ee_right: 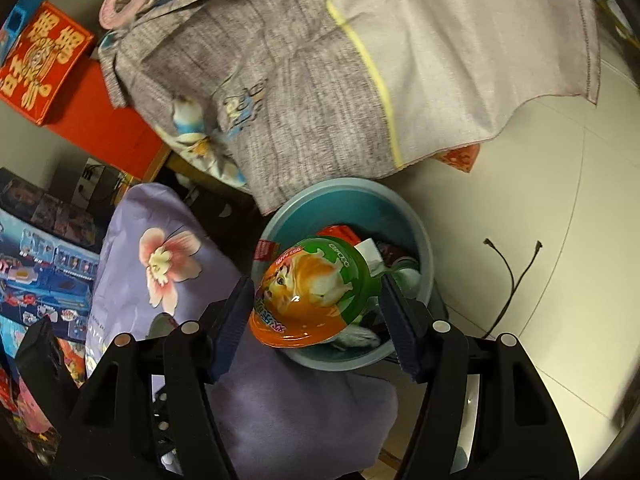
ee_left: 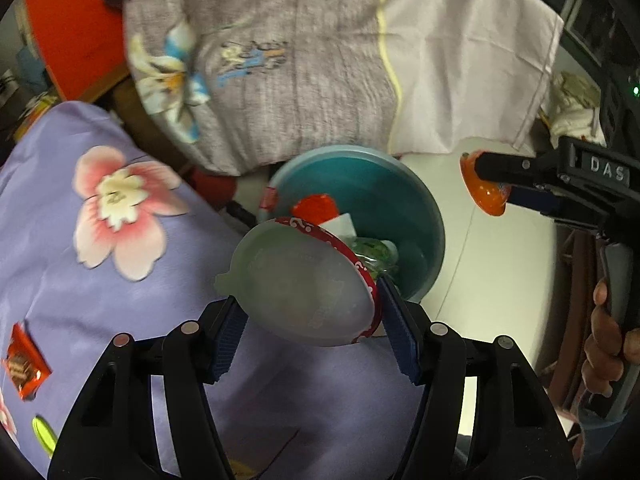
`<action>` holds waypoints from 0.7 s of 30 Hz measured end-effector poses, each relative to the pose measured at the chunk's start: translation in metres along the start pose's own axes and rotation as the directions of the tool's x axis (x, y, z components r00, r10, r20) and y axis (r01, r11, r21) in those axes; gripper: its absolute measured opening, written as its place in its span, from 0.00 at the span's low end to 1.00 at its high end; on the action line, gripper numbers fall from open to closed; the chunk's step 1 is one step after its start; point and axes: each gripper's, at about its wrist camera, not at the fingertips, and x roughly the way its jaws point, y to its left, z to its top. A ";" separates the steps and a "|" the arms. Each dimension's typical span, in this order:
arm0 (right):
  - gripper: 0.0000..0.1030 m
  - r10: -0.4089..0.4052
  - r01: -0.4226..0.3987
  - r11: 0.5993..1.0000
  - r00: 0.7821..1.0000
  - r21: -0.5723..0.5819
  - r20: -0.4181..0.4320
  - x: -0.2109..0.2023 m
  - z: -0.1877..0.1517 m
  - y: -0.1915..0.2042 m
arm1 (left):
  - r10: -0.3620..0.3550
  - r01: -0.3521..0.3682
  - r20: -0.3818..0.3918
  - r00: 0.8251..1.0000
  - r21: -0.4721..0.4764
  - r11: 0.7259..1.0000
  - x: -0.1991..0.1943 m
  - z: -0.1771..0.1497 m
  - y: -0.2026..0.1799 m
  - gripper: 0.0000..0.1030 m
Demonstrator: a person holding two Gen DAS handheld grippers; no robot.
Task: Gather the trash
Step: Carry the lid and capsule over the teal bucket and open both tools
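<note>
A teal trash bin [ee_left: 400,200] stands on the floor beside the bed and holds several wrappers. My left gripper [ee_left: 310,322] is shut on a half egg shell [ee_left: 304,284] with a pale inside and red rim, held just at the bin's near edge. My right gripper [ee_right: 318,320] is shut on an orange and green toy egg half [ee_right: 312,292] printed with a cat, held over the bin [ee_right: 420,240]. The right gripper also shows in the left wrist view [ee_left: 490,184], to the right of the bin.
A purple flowered quilt [ee_left: 100,240] lies left of the bin with a red wrapper [ee_left: 25,364] on it. A grey and pink cloth [ee_left: 320,60] hangs behind the bin. A black cable [ee_right: 512,280] lies on the white floor to the right. Toy boxes [ee_right: 44,248] stand at the left.
</note>
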 end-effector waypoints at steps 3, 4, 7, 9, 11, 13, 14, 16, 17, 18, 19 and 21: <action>0.60 -0.014 0.014 1.000 1.000 0.009 -0.008 0.002 0.004 -0.005 | -0.017 0.017 -0.021 1.000 0.011 1.000 0.014 0.007 -0.006 0.62; 0.60 -0.017 0.017 1.000 1.000 0.012 -0.009 0.003 0.005 -0.005 | -0.021 0.022 -0.026 0.999 0.015 1.000 0.018 0.010 -0.009 0.62; 0.60 -0.034 0.034 0.999 0.999 0.016 -0.011 0.004 0.008 -0.007 | -0.037 0.038 -0.039 0.999 0.023 0.999 0.031 0.018 -0.012 0.62; 0.60 -0.046 0.046 0.999 0.999 0.018 -0.015 0.005 0.010 -0.008 | -0.047 0.048 -0.047 0.998 0.020 0.999 0.038 0.022 -0.013 0.63; 0.60 -0.058 0.059 0.998 0.998 0.021 -0.020 0.006 0.012 -0.010 | -0.056 0.057 -0.056 0.997 0.016 0.998 0.046 0.028 -0.014 0.63; 0.60 -0.067 0.068 0.997 0.997 0.023 -0.025 0.009 0.013 -0.010 | -0.067 0.067 -0.060 0.996 0.009 0.998 0.052 0.034 -0.013 0.65; 0.60 -0.072 0.073 0.997 0.997 0.023 -0.027 0.010 0.014 -0.010 | -0.069 0.070 -0.061 0.996 0.006 0.998 0.054 0.037 -0.012 0.66; 0.60 -0.078 0.078 0.997 0.996 0.022 -0.031 0.013 0.015 -0.010 | -0.068 0.068 -0.059 0.996 -0.005 0.998 0.059 0.042 -0.009 0.76; 0.60 -0.080 0.080 0.997 0.996 0.021 -0.033 0.014 0.015 -0.009 | -0.066 0.066 -0.056 0.996 -0.009 0.998 0.059 0.044 -0.008 0.77; 0.60 -0.082 0.082 0.996 0.996 0.021 -0.034 0.016 0.016 -0.009 | -0.065 0.065 -0.052 0.997 -0.015 0.998 0.060 0.045 -0.006 0.79; 0.60 -0.082 0.082 0.996 0.996 0.021 -0.036 0.017 0.017 -0.009 | -0.066 0.065 -0.049 0.997 -0.019 0.998 0.059 0.046 -0.004 0.81; 0.60 -0.080 0.081 0.997 0.996 0.019 -0.042 0.020 0.017 -0.008 | -0.062 0.061 -0.047 0.997 -0.023 0.998 0.058 0.045 0.000 0.82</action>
